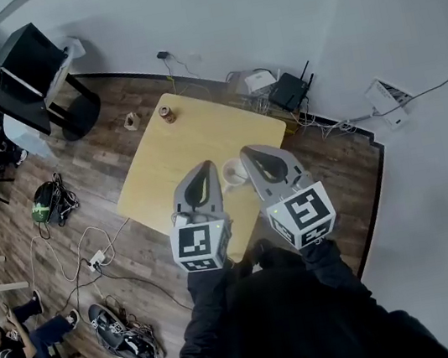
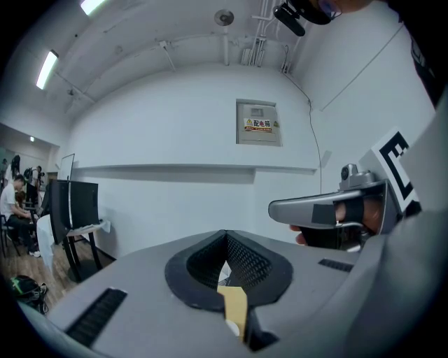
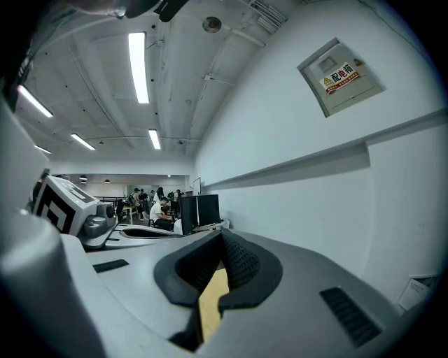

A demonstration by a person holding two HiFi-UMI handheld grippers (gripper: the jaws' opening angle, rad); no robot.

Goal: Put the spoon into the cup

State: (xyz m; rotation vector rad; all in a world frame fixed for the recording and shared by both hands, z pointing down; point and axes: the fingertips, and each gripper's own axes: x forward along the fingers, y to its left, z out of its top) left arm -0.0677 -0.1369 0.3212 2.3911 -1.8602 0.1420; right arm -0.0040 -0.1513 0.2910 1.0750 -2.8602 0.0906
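Cup (image 1: 232,172) between left gripper (image 1: 204,169), right gripper (image 1: 253,153); jaws pressed together, empty; can (image 1: 166,114) beyond on table (image 1: 192,141).

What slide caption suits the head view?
Both shut, the left hand-held gripper and right hand-held gripper hover over a yellow table bearing a white cup and a can.

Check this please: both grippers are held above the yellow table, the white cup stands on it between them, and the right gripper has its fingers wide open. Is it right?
Not quite. The right gripper has its fingers closed together with nothing between them, as the right gripper view shows. The rest is right: the white cup stands on the yellow table between it and the left gripper.
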